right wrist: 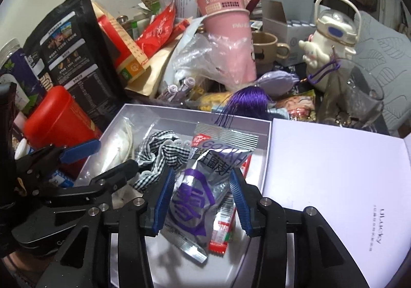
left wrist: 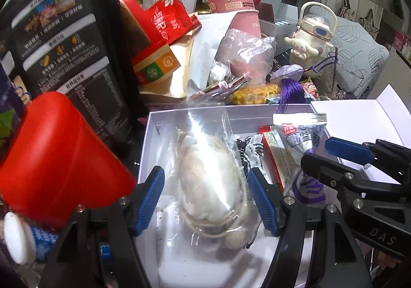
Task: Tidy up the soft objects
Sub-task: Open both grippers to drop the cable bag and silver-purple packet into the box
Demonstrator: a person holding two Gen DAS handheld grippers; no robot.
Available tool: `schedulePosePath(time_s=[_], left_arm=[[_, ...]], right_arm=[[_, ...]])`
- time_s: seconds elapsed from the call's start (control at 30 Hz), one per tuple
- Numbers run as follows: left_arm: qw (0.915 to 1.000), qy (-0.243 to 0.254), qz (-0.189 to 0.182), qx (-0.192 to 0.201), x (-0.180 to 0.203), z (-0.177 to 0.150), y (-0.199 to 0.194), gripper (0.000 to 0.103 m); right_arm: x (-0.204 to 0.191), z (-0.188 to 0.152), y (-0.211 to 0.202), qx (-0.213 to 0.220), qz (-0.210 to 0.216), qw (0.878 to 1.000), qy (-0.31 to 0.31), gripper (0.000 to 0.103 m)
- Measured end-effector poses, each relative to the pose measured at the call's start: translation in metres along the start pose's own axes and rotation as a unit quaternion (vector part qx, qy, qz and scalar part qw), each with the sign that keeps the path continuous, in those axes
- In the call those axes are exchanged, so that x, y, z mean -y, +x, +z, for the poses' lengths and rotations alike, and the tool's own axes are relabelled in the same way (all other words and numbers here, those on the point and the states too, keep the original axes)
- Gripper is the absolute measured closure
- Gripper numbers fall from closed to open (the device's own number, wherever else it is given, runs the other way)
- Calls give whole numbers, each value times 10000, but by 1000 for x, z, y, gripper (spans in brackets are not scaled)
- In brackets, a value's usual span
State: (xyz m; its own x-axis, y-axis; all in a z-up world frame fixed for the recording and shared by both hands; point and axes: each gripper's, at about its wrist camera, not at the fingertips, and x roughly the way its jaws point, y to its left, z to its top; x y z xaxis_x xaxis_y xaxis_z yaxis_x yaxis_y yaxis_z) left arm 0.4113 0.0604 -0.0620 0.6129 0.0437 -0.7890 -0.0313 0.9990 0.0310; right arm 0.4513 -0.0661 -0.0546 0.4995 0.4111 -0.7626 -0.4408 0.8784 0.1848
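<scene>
Left gripper (left wrist: pixel 208 200): blue-padded fingers (left wrist: pixel 151 200) stand apart, one on each side of a clear plastic bag holding a cream-white soft item (left wrist: pixel 208 180); a gap shows at both pads, nothing gripped. The bag lies on the floor of the shallow white cardboard box (left wrist: pixel 154 133), in its left half. Its long axis runs near-to-far, tilted slightly leftward at the far end.

Right gripper (right wrist: pixel 201 200): fingers (right wrist: pixel 163 200) partly open around a silver foil packet with purple print (right wrist: pixel 195 185). Whether the left pad touches the foil I cannot tell; the right pad is just clear of it. The packet lies in the right half of the same box, long axis near-to-far, crimped ends at both extremes.

Also in the box: a black-and-white gingham fabric scrunchie (right wrist: pixel 164 156) between bag and packet, and a slim red-and-white sachet (right wrist: pixel 221 234) partly under the packet's right edge.

The white box lid (right wrist: pixel 334 185) lies open just right of the box. A red plastic canister (left wrist: pixel 56 154) stands just left. Far side of the tabletop: purple tassel (right wrist: pixel 246 102) draped over the box's far rim, stacked pink paper cups (right wrist: pixel 226 12).
</scene>
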Motion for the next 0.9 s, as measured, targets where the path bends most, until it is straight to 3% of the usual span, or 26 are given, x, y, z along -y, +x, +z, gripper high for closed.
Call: schedulePosePath(time_s=[0.27,0.9], left_arm=[[9999,33,17,116,7,6,-21,36],[9940,18,-142,1084,12,26,-119,36]], right_arm=[[0,1,-31,219,-111,9997,-43,58],[-18,4,-133,1096,-414,9927,-274,55]])
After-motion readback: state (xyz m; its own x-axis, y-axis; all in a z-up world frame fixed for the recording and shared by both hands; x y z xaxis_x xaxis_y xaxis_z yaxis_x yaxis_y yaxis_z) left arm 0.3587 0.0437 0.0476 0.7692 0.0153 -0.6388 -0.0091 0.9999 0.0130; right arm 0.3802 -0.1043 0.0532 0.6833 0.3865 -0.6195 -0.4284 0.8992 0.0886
